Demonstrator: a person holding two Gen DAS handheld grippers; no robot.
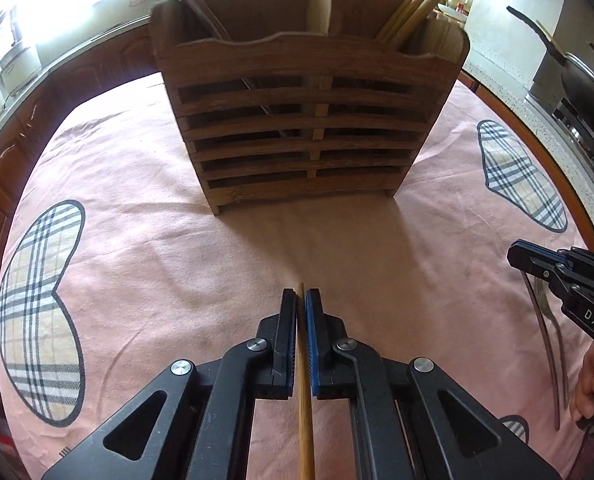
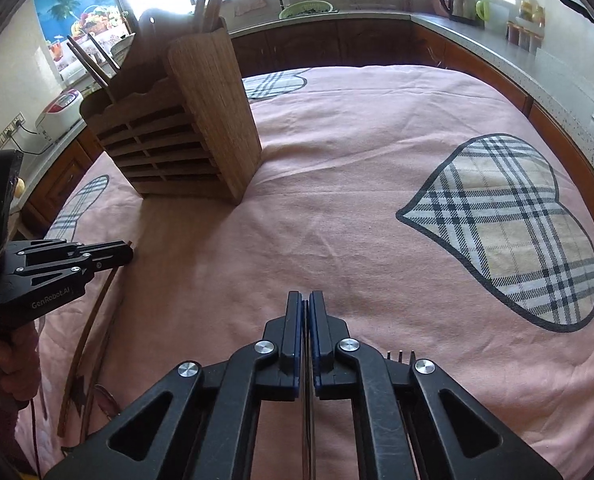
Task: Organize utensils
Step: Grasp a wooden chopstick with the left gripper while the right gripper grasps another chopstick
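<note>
A slatted wooden utensil holder (image 1: pixel 297 120) stands on the pink cloth, with chopsticks (image 1: pixel 413 4) and other handles sticking out of its compartments. My left gripper (image 1: pixel 301 292) is shut on a single wooden chopstick (image 1: pixel 305 420), low over the cloth in front of the holder. In the right wrist view the holder (image 2: pixel 201 120) is to the upper left. My right gripper (image 2: pixel 305 294) is shut on the thin handle of a metal utensil (image 2: pixel 308 432). Fork tines (image 2: pixel 401 354) show just to its right. Each gripper shows in the other's view: right gripper (image 1: pixel 513 254), left gripper (image 2: pixel 131 254).
The table wears a pink cloth with plaid heart patches (image 2: pixel 517 232). Metal utensils (image 1: pixel 549 352) lie under the right gripper near the cloth's right edge. Kitchen counters (image 2: pixel 477 36) ring the table, and a pan (image 1: pixel 577 76) sits on a stove at the right.
</note>
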